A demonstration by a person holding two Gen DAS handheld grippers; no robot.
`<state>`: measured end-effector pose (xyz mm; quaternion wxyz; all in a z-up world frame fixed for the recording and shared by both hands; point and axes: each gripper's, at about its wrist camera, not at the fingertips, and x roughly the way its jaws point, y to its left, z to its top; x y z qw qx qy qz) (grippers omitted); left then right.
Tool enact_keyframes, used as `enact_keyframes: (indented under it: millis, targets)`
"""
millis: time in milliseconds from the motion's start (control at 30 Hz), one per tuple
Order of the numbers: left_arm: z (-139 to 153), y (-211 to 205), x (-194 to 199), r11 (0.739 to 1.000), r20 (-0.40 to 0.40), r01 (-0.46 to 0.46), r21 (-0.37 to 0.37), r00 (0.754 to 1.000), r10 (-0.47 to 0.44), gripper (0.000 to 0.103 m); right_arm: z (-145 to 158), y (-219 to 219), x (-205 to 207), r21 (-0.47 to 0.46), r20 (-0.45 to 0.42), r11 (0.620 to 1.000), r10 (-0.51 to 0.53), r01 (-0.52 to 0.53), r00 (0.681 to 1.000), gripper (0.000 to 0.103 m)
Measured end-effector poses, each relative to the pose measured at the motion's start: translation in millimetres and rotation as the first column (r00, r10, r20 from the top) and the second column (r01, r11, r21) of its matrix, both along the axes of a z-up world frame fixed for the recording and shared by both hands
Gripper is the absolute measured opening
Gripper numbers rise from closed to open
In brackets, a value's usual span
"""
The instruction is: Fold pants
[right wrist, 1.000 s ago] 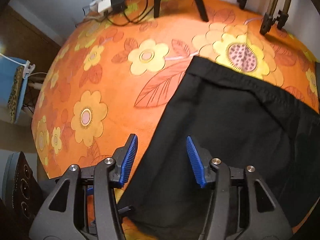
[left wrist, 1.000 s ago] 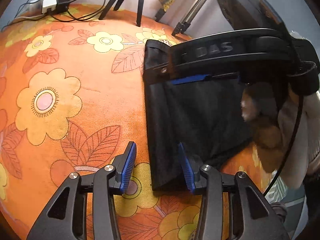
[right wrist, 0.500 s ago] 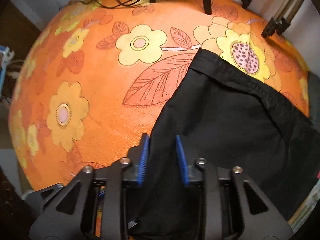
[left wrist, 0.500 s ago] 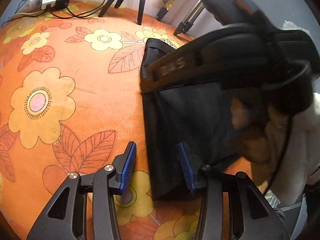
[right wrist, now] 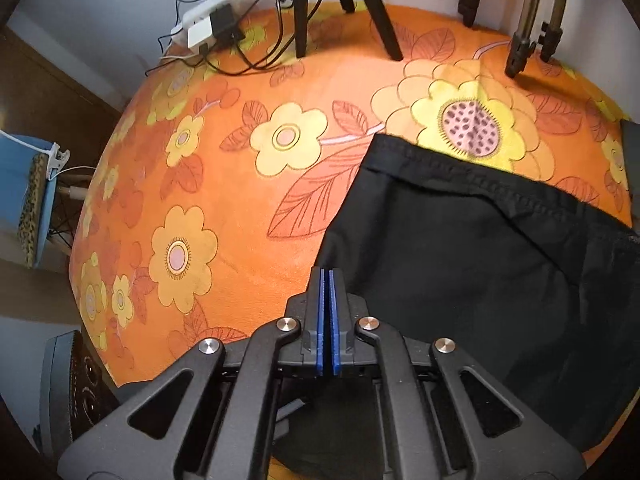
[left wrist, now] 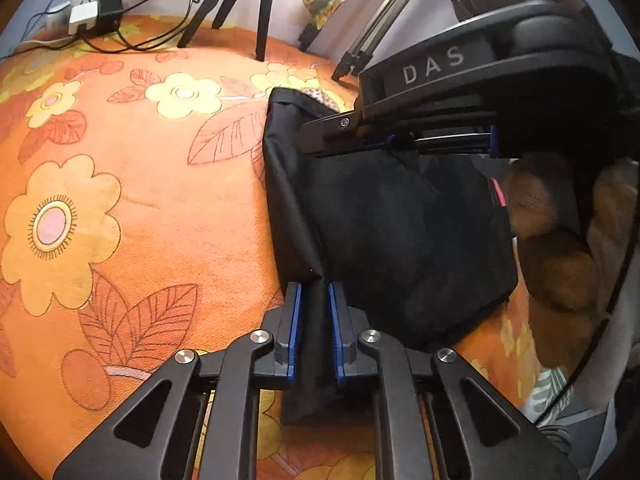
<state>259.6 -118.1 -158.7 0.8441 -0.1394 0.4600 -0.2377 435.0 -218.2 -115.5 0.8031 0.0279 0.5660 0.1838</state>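
Note:
Black pants (left wrist: 400, 232) lie folded on an orange flowered cloth (left wrist: 140, 200). My left gripper (left wrist: 314, 292) is shut on the near left edge of the pants, with black fabric bunched between its blue pads. My right gripper (right wrist: 326, 276) is shut on the left edge of the pants (right wrist: 460, 260), its pads almost touching. In the left wrist view the right gripper (left wrist: 400, 136) reaches in from the right over the far part of the pants, clamped on fabric there. A hand holding it shows at the right.
Tripod legs (right wrist: 300, 8) and a stand (right wrist: 524, 40) are at the far edge. A power strip with cables (right wrist: 208, 24) lies at the far left. The cloth's left edge drops off beside a blue box (right wrist: 28, 200).
Both grippers have closed on the left edge of the pants. The left one pinched the near corner and lifted the edge into a ridge. The right gripper drew back slightly.

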Motion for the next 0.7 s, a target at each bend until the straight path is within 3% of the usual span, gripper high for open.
enact_keyframes:
  millis: [100,167,233,400,433,467,567,667,700]
  targets:
    - [5.3,-0.1,-4.2,1.000,0.024,-0.001,-0.014,1.000,0.002,0.010,5.3,0.1,3.9,-0.039,0.005,0.999,-0.007,0.008,1.000,0.008]
    - [8.3,-1.7,-8.4,1.000,0.037,0.003,-0.017,0.999,-0.003,0.009,6.2,-0.2,9.7,-0.032,-0.007,0.999,-0.017,0.016,1.000,0.043]
    - [11.1,-4.7,-11.9,1.000,0.052,0.013,-0.012,0.999,-0.013,0.009,1.5,7.8,14.4,-0.057,-0.009,0.998,-0.001,0.000,1.000,0.053]
    - [17.0,-10.4,-20.1,1.000,0.078,0.030,-0.004,0.997,-0.030,0.009,-20.1,30.5,25.4,-0.233,-0.025,0.972,0.009,-0.015,1.000,0.053]
    - [17.5,-10.3,-20.7,1.000,0.080,0.030,-0.004,0.996,-0.029,0.009,-23.5,31.1,27.3,-0.248,-0.029,0.969,0.002,-0.009,1.000,0.046]
    - [18.0,-9.4,-21.5,1.000,0.083,0.028,-0.003,0.996,-0.028,0.009,-26.4,30.3,29.3,-0.251,-0.035,0.968,-0.006,-0.003,0.999,0.027]
    - [18.5,-6.6,-28.0,1.000,0.081,0.021,0.006,0.996,-0.021,0.010,-24.8,23.0,30.8,-0.204,-0.035,0.979,-0.020,0.013,0.999,0.011]
    - [16.7,-7.8,-32.8,0.997,0.089,0.002,0.072,0.996,-0.009,0.028,-22.5,15.4,30.7,-0.167,-0.035,0.986,-0.025,0.019,0.999,0.008]
    - [15.7,-9.0,-34.3,0.996,0.093,-0.001,0.088,0.996,-0.007,0.043,-21.5,13.3,30.6,-0.155,-0.034,0.988,-0.029,0.023,0.999,0.007]
